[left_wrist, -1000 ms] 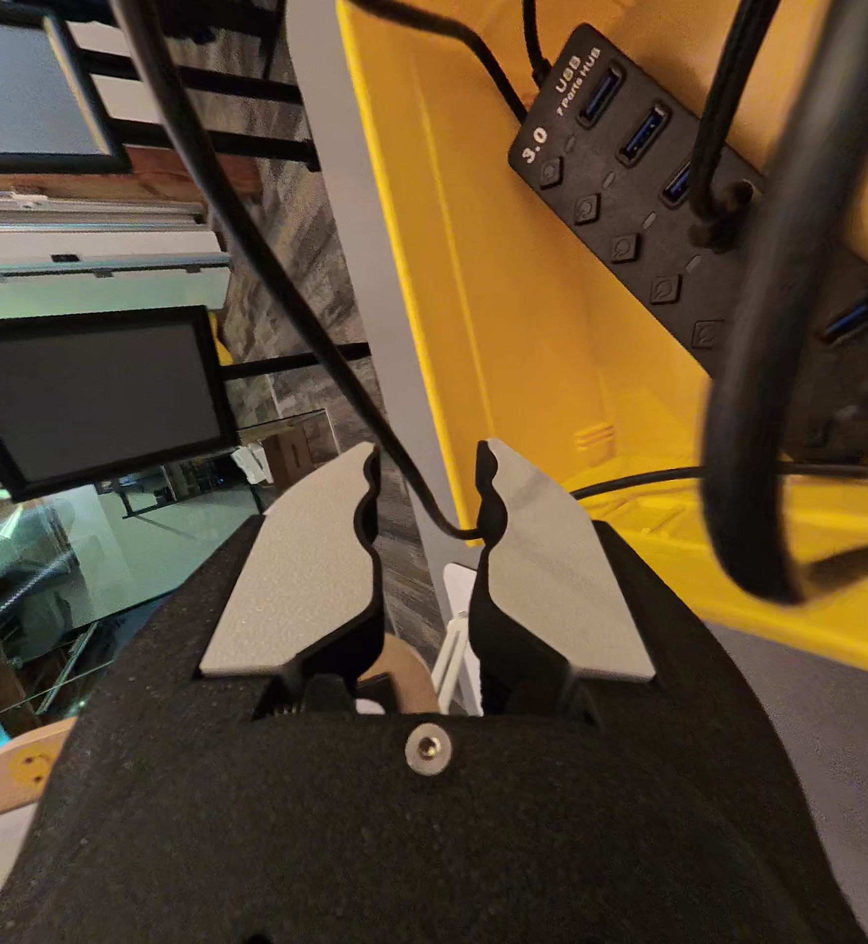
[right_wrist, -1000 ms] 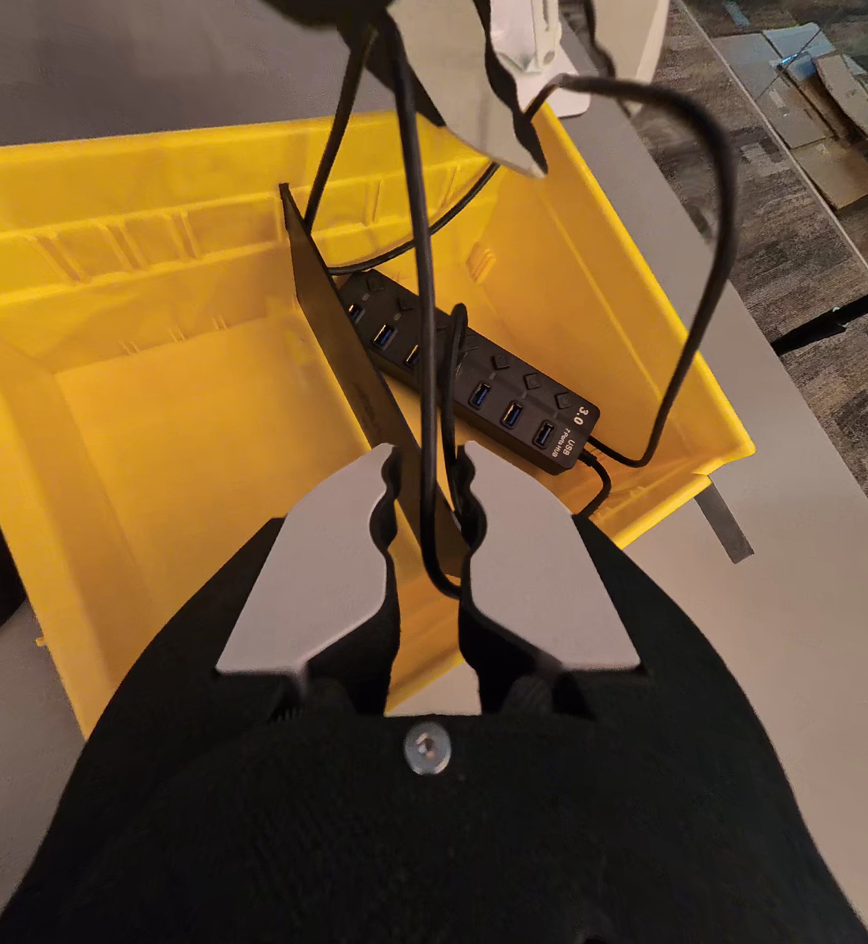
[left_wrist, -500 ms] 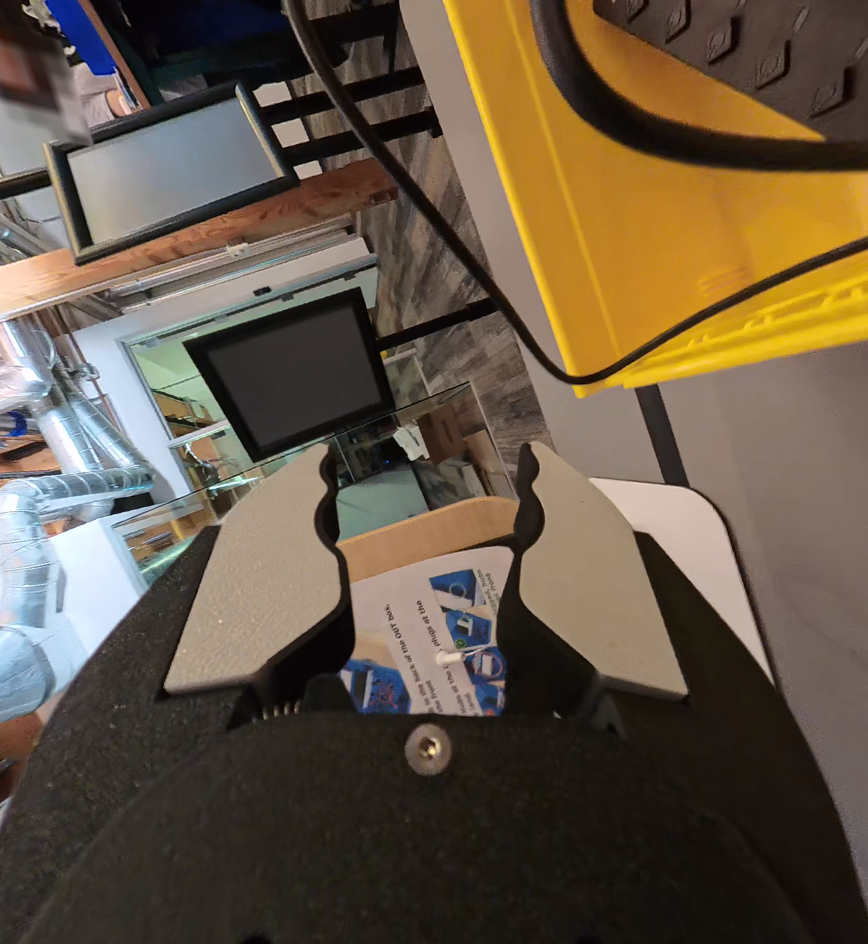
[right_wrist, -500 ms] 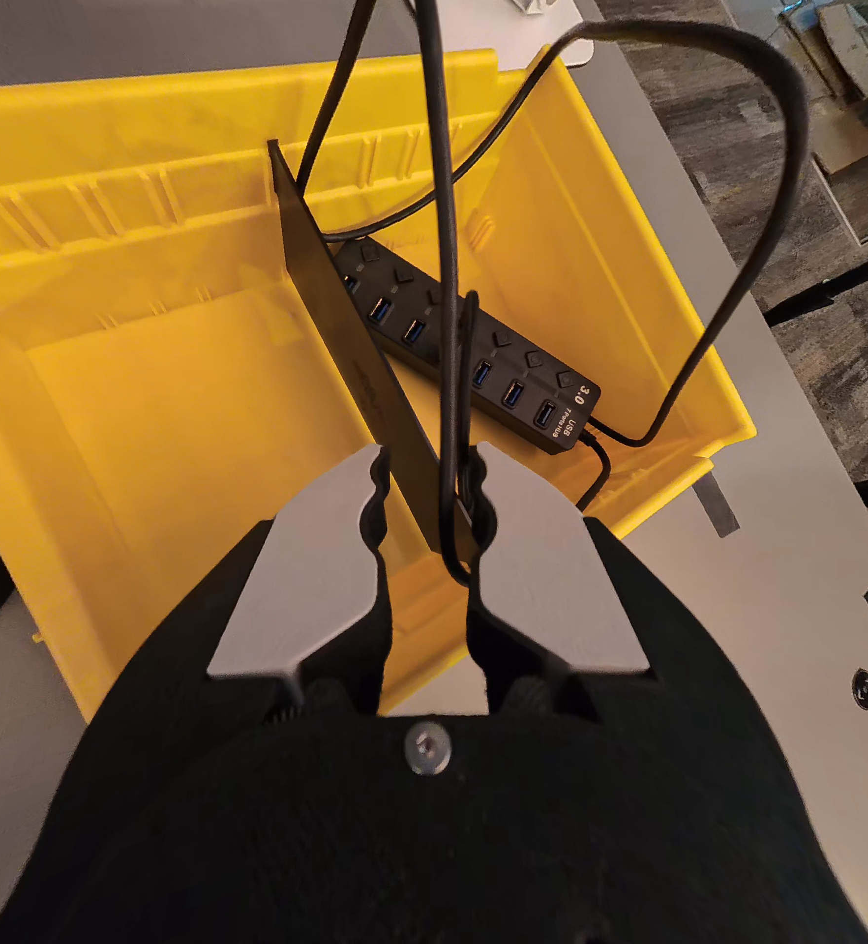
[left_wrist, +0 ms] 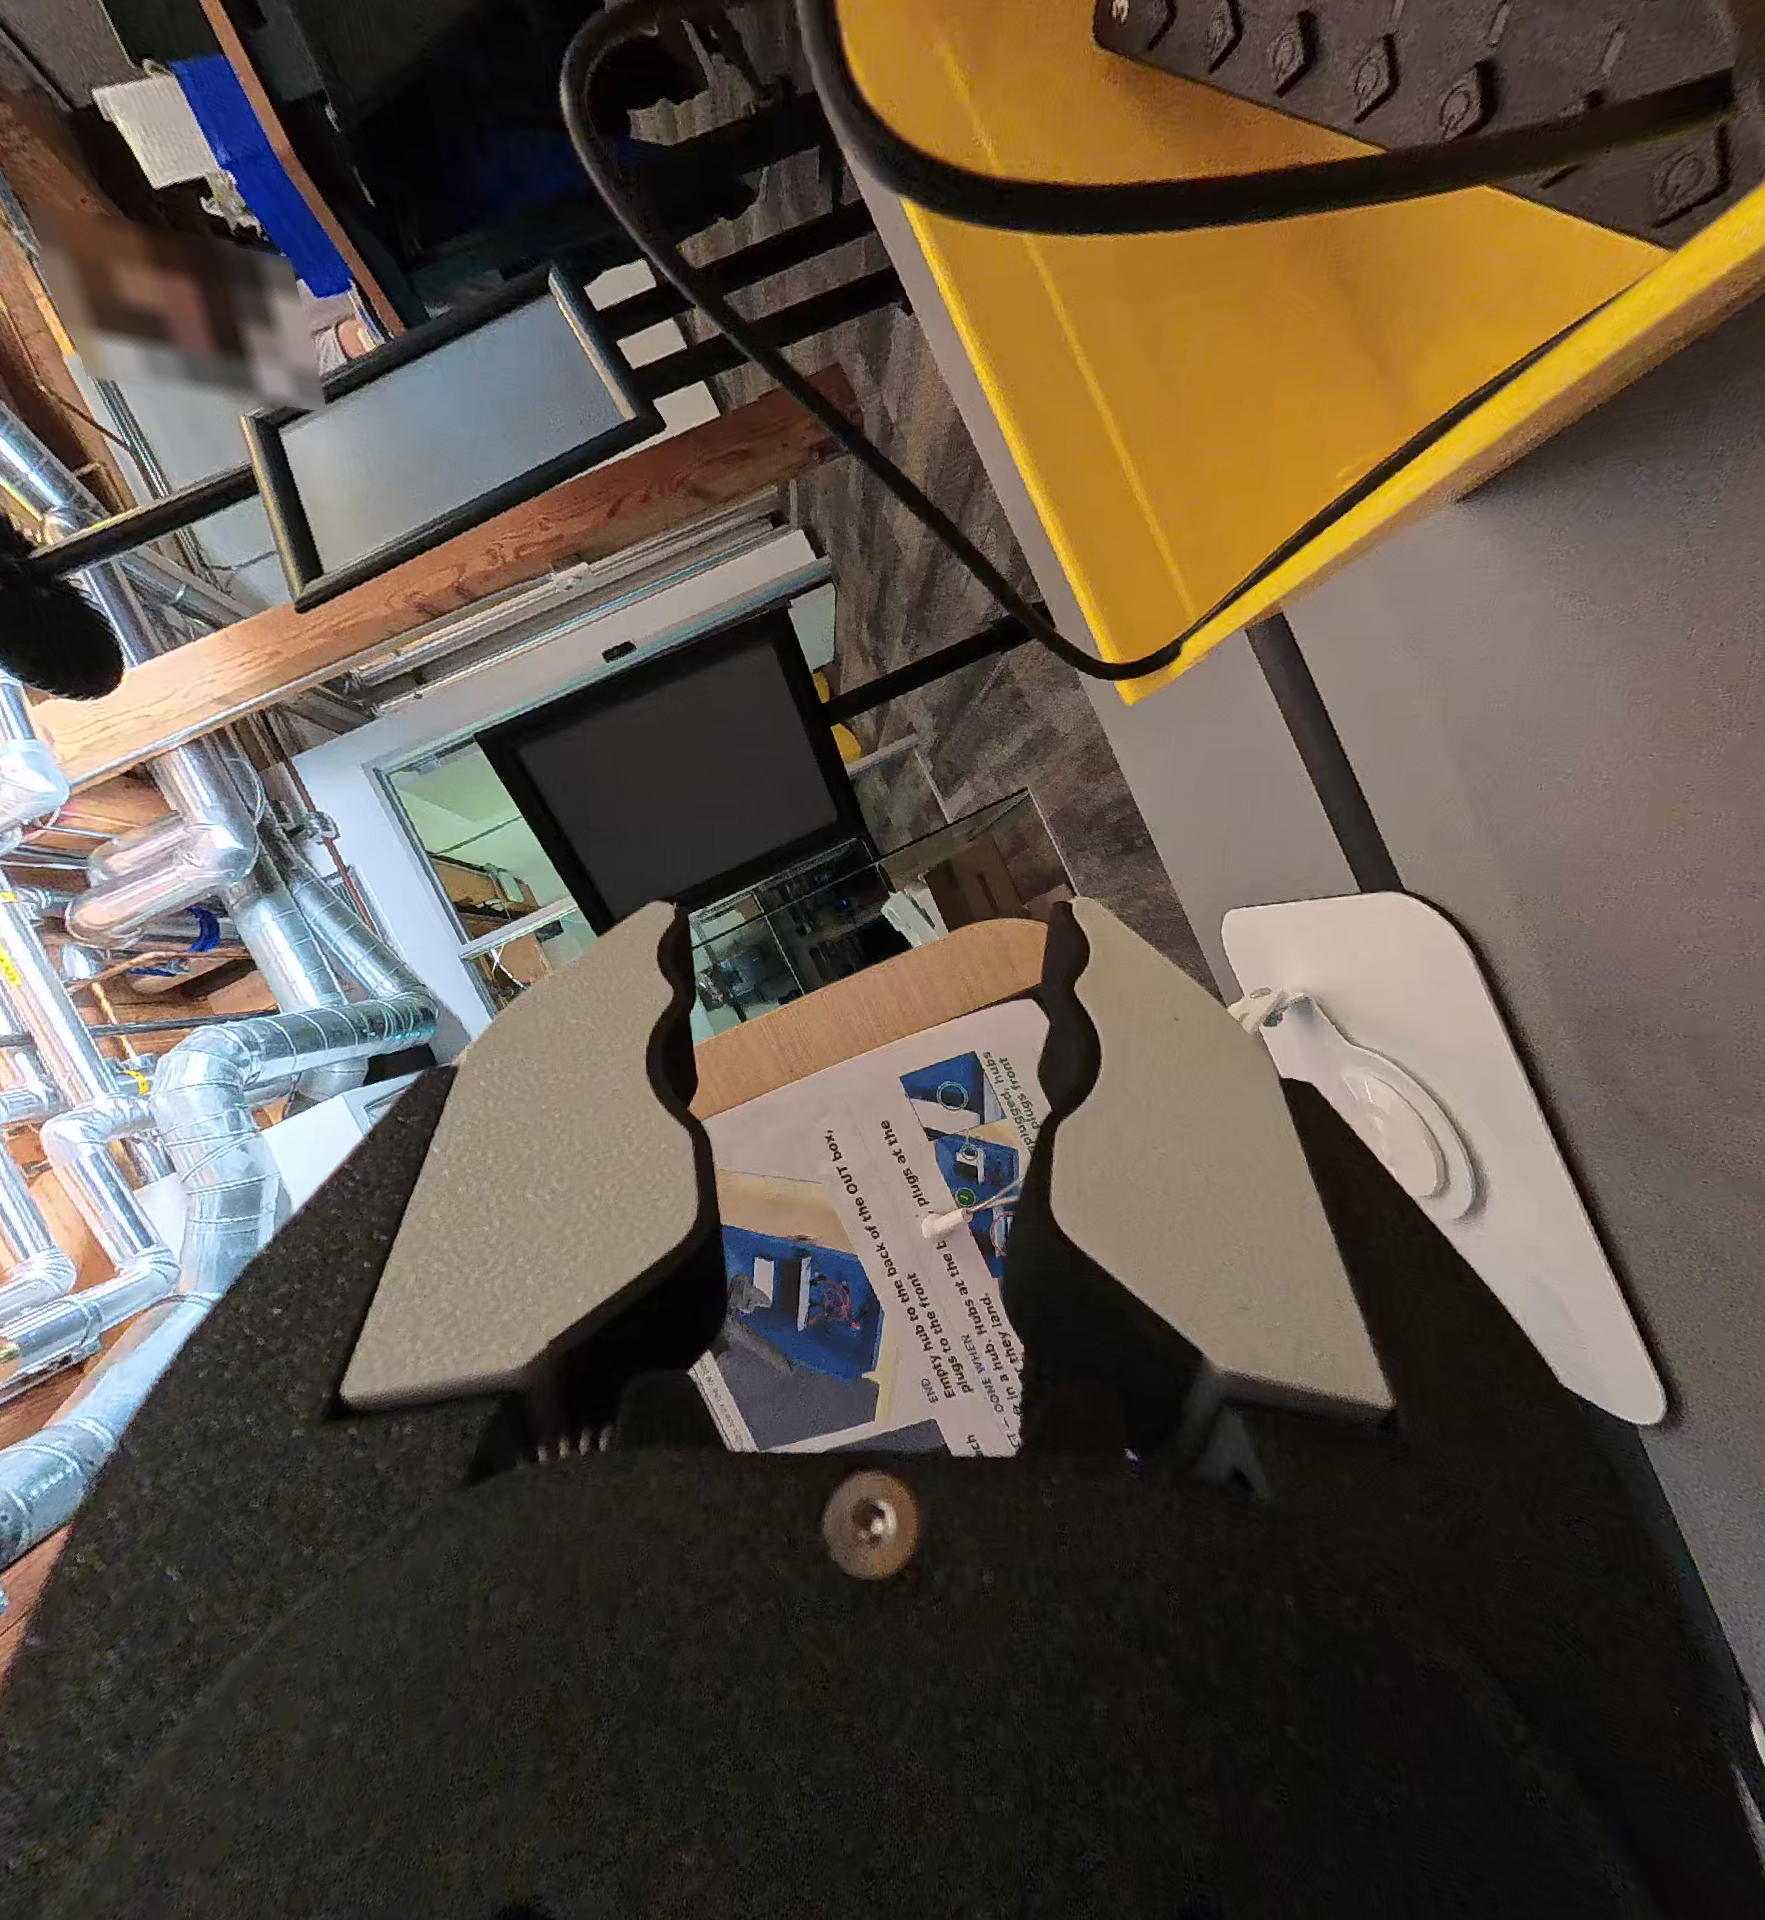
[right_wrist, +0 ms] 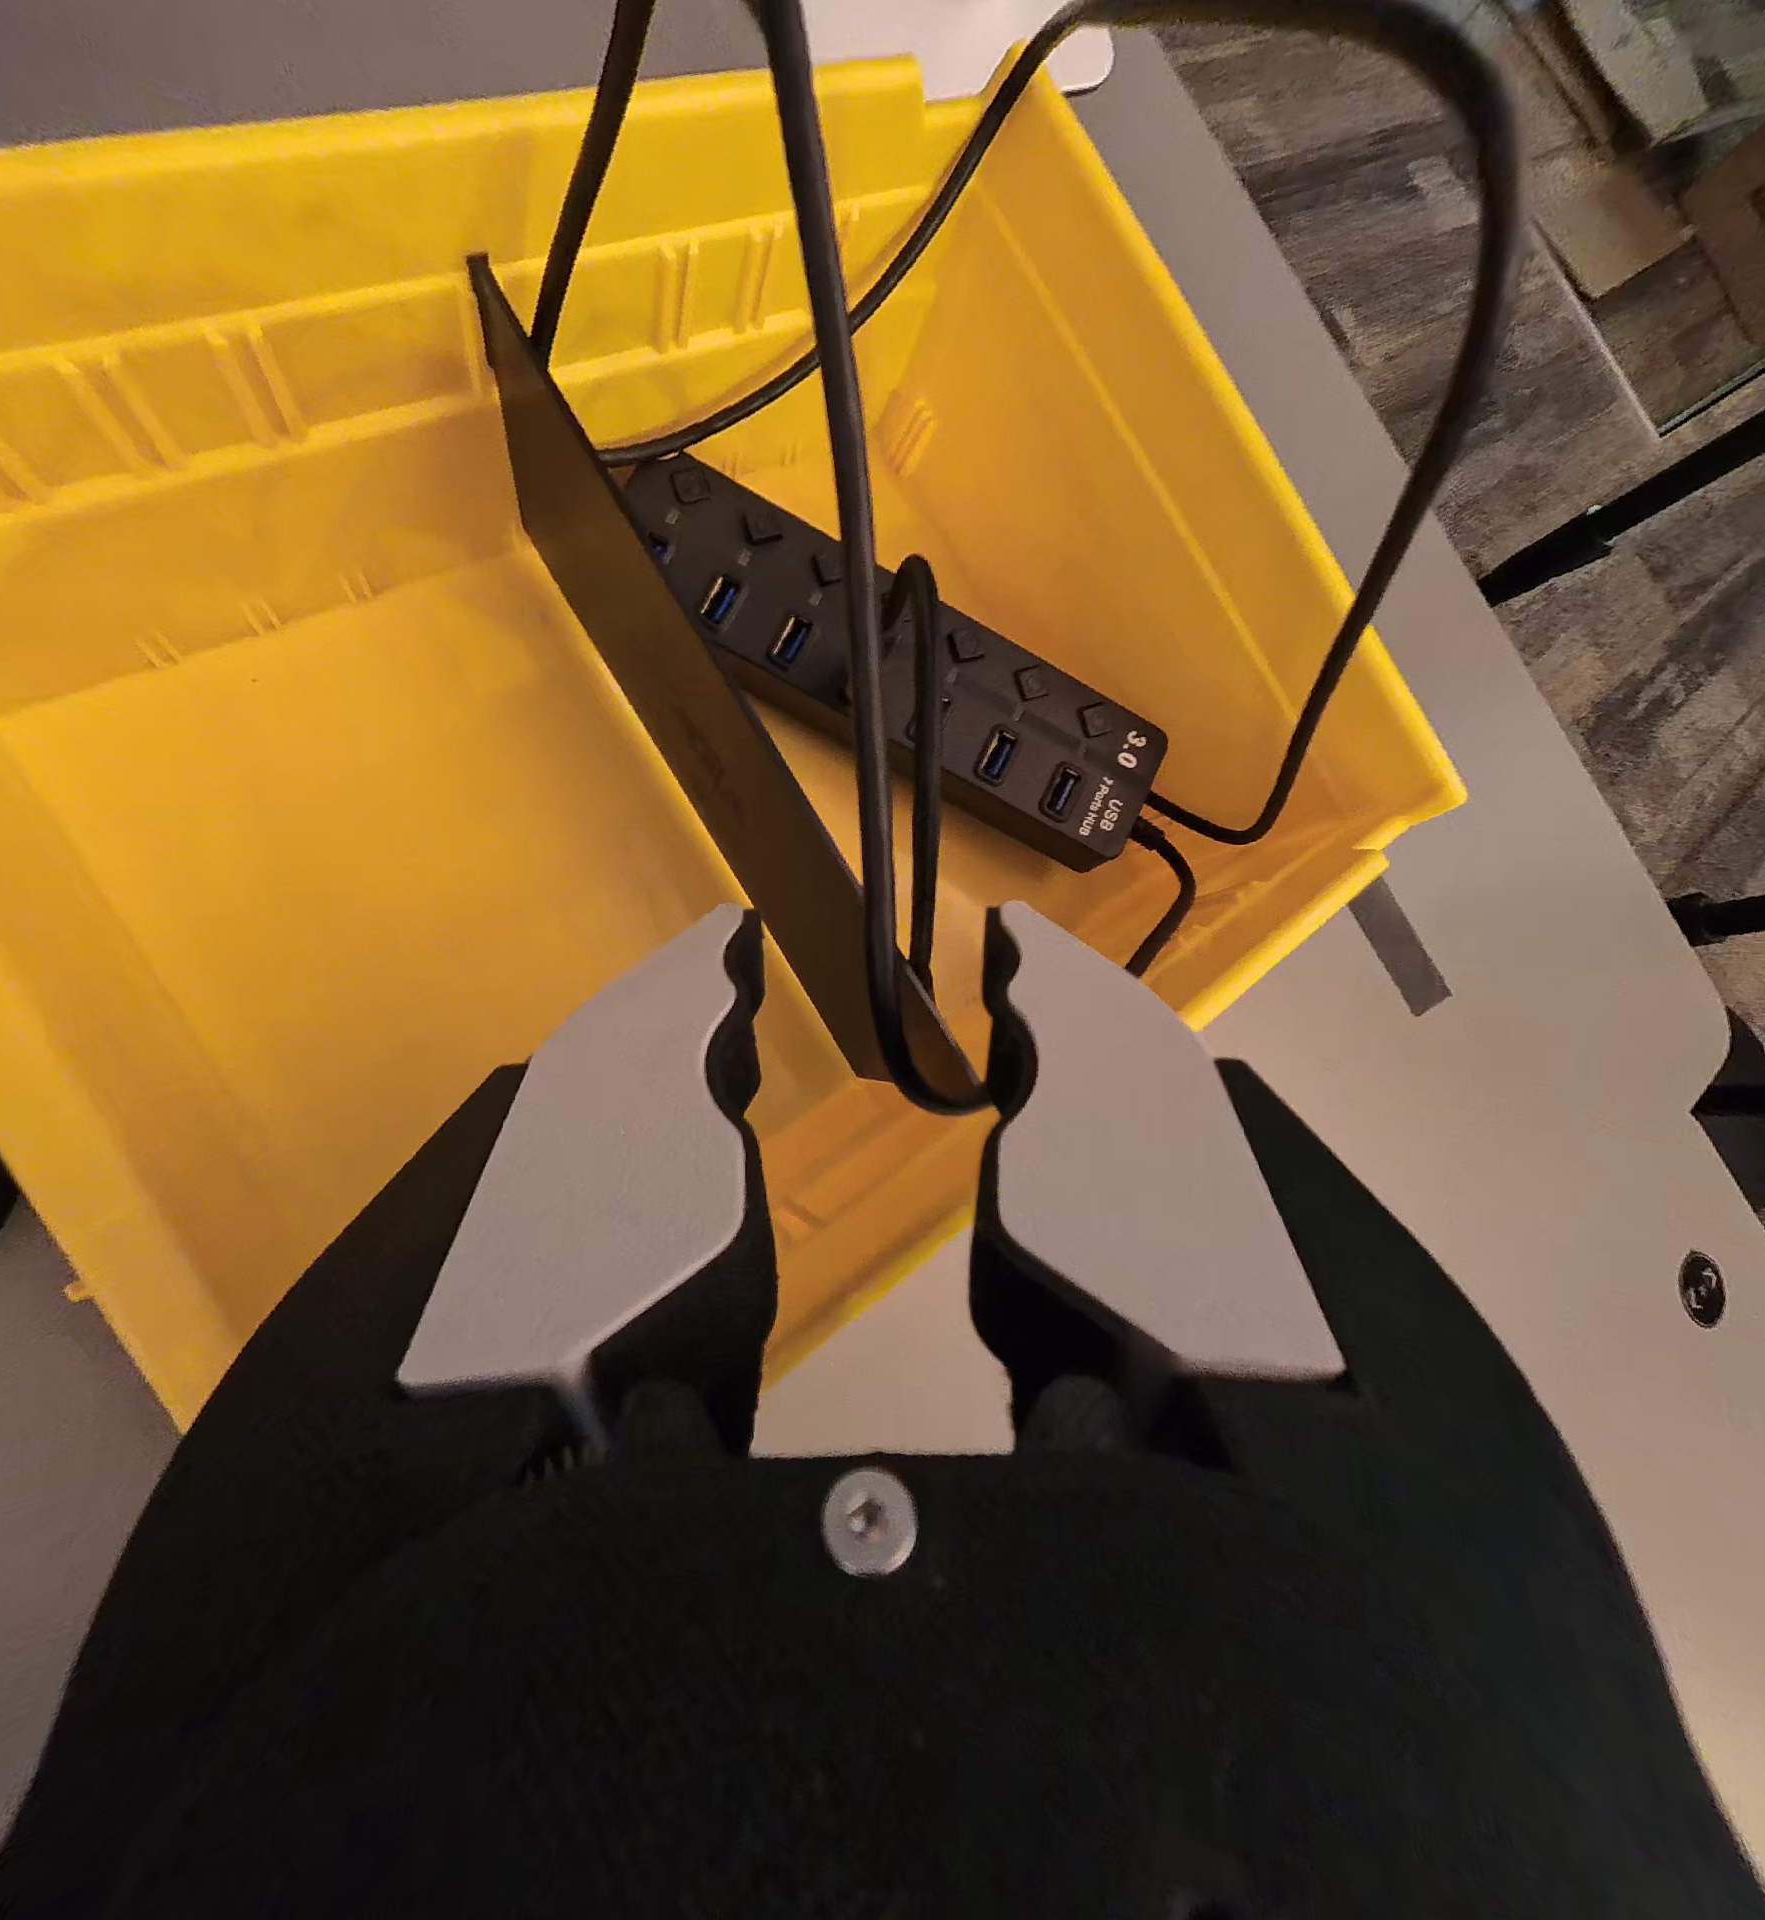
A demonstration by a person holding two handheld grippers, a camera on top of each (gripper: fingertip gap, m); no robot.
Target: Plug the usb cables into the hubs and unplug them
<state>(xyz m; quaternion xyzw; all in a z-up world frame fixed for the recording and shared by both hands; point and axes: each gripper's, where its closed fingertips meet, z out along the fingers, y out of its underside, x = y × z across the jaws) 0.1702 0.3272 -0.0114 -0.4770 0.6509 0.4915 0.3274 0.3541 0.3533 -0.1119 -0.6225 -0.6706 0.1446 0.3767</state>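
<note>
One black hub (right_wrist: 899, 665) lies in the right compartment of one yellow bin (right_wrist: 234, 790), beside one black divider (right_wrist: 670, 707). The right gripper (right_wrist: 867, 997) hovers above, jaws apart, a cable loop (right_wrist: 873, 727) touching its right finger. The left gripper (left_wrist: 862, 987) points sideways, jaws wide, empty

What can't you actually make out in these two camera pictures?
- Right wrist view: the far end of the USB hub is hidden behind the black divider.
- Right wrist view: the black cable runs off the top edge, so what holds it is unseen.
- Left wrist view: the hub is cut off by the top edge; its ports are unseen.
</note>
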